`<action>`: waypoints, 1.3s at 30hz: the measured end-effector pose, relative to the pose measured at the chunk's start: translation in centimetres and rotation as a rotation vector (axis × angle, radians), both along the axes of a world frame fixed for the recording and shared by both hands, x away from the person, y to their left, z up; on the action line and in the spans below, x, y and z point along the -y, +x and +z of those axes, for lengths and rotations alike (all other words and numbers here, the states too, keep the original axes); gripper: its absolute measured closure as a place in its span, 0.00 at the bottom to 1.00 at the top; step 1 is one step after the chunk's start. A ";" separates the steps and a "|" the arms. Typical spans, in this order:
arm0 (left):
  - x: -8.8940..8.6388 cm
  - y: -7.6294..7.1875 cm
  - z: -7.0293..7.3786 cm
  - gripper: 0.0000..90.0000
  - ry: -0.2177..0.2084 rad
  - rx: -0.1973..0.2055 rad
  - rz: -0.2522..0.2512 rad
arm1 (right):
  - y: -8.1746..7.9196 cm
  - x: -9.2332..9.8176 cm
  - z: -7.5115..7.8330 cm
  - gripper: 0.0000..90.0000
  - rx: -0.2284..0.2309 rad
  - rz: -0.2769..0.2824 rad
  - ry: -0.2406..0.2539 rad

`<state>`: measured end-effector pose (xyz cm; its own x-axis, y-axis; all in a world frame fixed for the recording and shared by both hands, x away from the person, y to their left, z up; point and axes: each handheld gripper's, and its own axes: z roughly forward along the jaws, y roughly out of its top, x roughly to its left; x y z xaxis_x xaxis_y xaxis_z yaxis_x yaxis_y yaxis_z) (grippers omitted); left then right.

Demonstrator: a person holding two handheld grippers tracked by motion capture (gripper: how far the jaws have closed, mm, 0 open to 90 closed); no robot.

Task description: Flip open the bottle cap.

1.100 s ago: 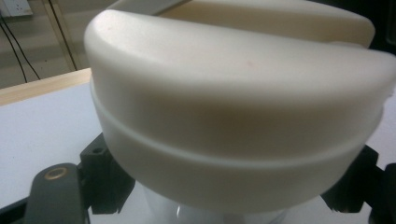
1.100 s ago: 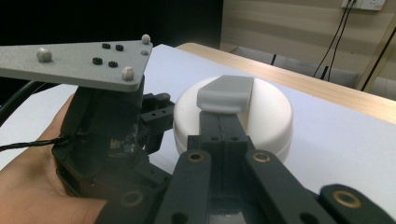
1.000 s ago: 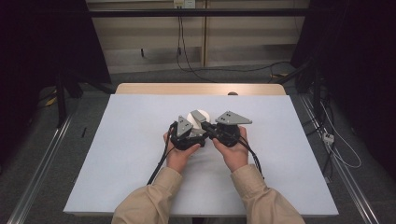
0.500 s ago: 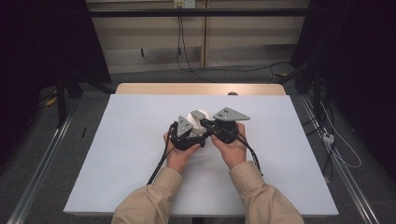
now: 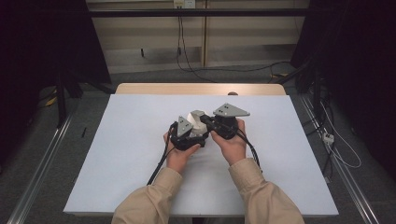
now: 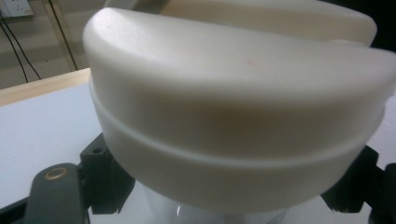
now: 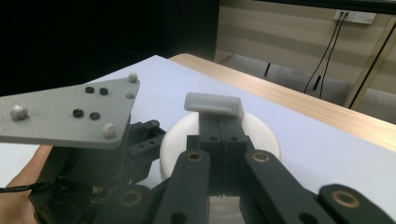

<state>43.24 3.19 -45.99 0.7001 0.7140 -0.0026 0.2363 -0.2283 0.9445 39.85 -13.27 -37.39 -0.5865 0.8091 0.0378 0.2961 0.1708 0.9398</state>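
A cream-white round container (image 5: 198, 129) with a thick lid is held up at the middle of the white table (image 5: 116, 154). In the left gripper view the container (image 6: 233, 116) looms very close, sitting over the black jaw bases, which flank its lower body. My left gripper (image 5: 190, 133) is shut on it. My right gripper (image 5: 204, 120) comes in from the right. Its two black jaws are pressed together, and their grey tip (image 7: 213, 105) lies over the top of the container (image 7: 264, 133). The left gripper's grey plate (image 7: 70, 112) shows beside it.
Two tan-sleeved forearms (image 5: 154, 196) reach in from the table's near edge, and black cables (image 5: 159, 163) trail back from the grippers. A wooden strip (image 5: 201, 88) borders the table's far side, with floor cables beyond. Metal rails run along both sides of the table.
The right gripper's grey plate has crept slightly farther away in the high view. The left hand and the container have stayed put.
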 end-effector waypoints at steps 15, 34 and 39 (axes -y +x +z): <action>0.0 0.0 0.0 0.21 -0.005 -0.006 0.003 | 1.0 -0.4 0.4 1.00 -0.003 -0.006 0.006; 0.0 0.1 0.0 0.21 -0.010 -0.011 0.003 | 1.8 -0.6 0.9 1.00 0.013 -0.003 -0.006; -0.1 0.1 0.0 0.21 -0.005 -0.010 0.002 | 2.0 -0.8 1.1 1.00 0.014 0.001 -0.013</action>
<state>43.37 3.28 -46.01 0.6986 0.7154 -0.0132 0.2459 -0.2227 0.9434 41.86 -12.46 -36.30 -0.5878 0.8088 0.0187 0.2828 0.1837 0.9414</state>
